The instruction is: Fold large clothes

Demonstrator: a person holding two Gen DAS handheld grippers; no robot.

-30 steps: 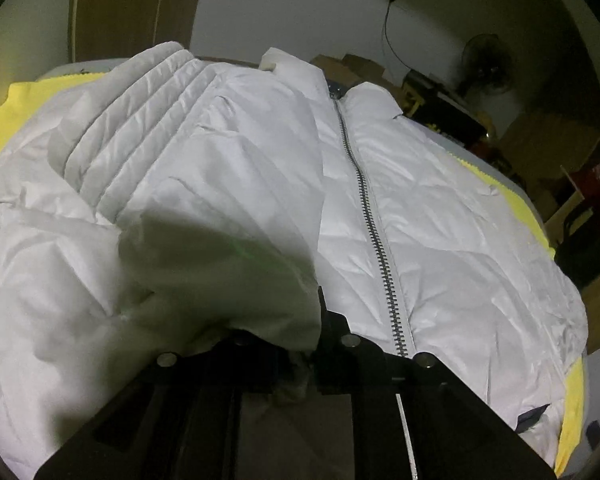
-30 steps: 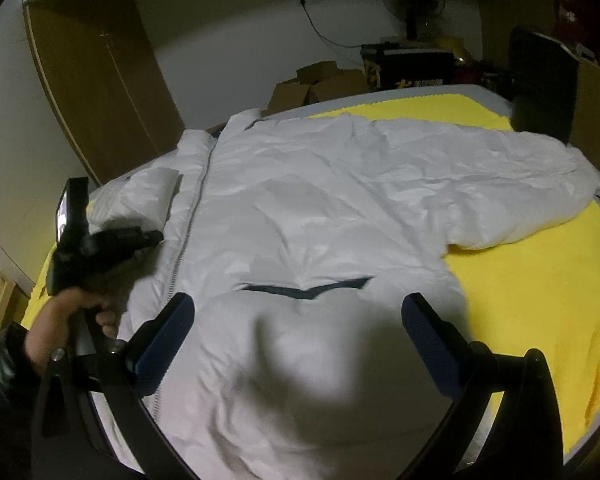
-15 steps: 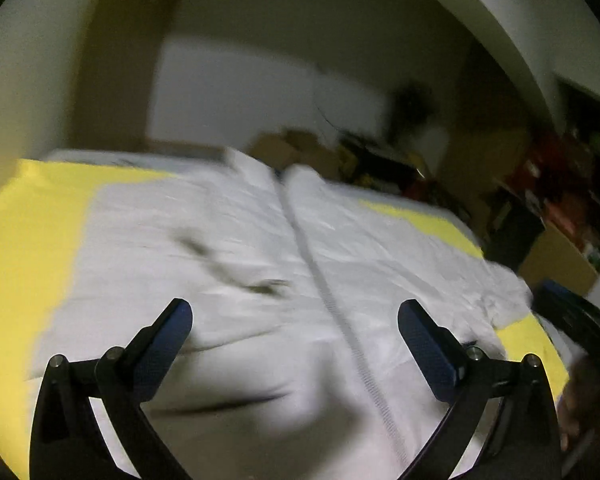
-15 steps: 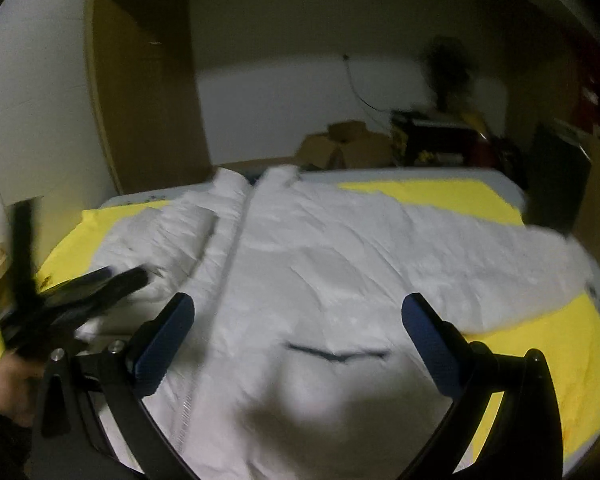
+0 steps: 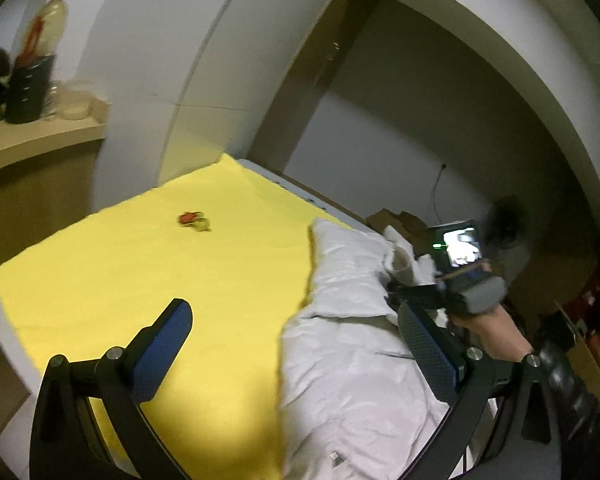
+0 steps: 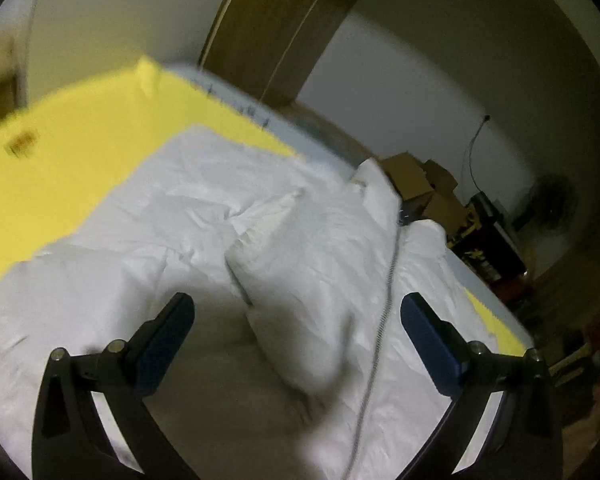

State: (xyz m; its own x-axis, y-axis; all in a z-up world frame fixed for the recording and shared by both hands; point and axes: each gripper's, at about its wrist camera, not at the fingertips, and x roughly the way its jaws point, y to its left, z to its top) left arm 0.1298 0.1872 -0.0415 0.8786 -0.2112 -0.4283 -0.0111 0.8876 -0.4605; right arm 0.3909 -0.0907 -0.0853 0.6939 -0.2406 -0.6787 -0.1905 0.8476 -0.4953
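The white jacket point(image 6: 292, 240) lies zipped on a yellow sheet point(image 5: 148, 280) over the bed, one sleeve point(image 6: 296, 280) folded across its front beside the zipper point(image 6: 384, 308). The right gripper point(image 6: 296, 340) hovers above it, fingers wide and empty. The left gripper point(image 5: 296, 344), also spread wide and empty, hangs over the jacket's edge. A small red scrap point(image 5: 190, 219) sits well apart on the sheet.
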